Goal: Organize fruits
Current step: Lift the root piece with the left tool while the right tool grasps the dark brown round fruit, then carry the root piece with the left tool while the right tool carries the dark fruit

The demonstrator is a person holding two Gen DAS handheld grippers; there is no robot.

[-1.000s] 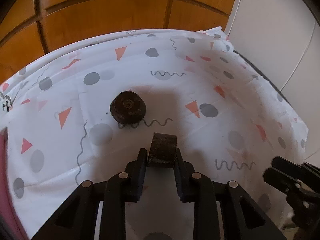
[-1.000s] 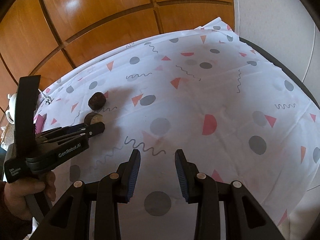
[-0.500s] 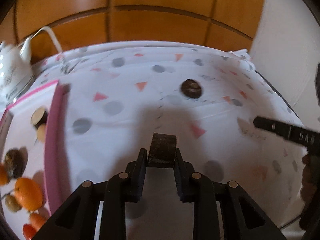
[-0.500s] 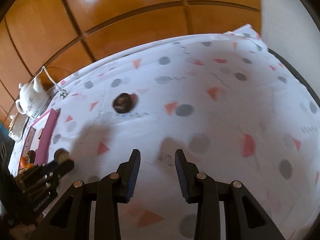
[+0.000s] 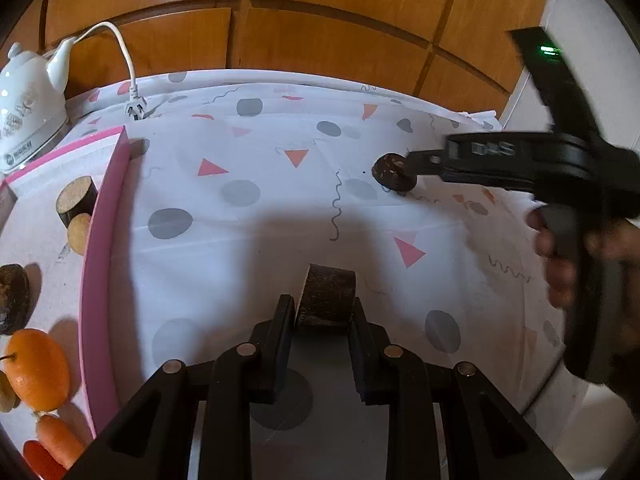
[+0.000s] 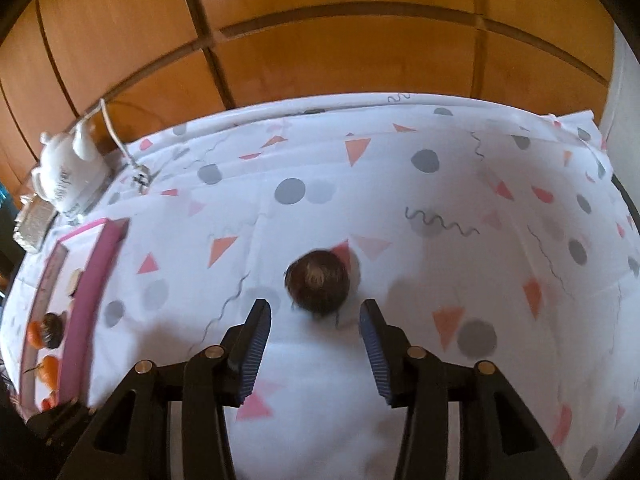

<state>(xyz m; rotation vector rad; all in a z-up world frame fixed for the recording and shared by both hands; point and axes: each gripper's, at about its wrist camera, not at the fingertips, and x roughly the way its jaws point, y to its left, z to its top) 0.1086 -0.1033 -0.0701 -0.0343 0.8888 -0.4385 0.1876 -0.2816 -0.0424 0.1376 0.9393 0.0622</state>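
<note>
The left claw pinches a dark brown, rough-skinned cylindrical fruit piece between its black fingers, holding it above the white patterned cloth that covers the counter. To the left sits a pink-rimmed white tray holding an orange citrus fruit, an orange carrot, a dark round fruit and cut pieces with pale faces. A white electric kettle stands behind the tray, its white cord trailing onto the cloth. The right claw is spread wide, its blue-padded fingers on either side of a dark brown round fruit that lies on the cloth just ahead of the tips, apparently not touching them. In the left wrist view this fruit lies at the right claw's tip.
</note>
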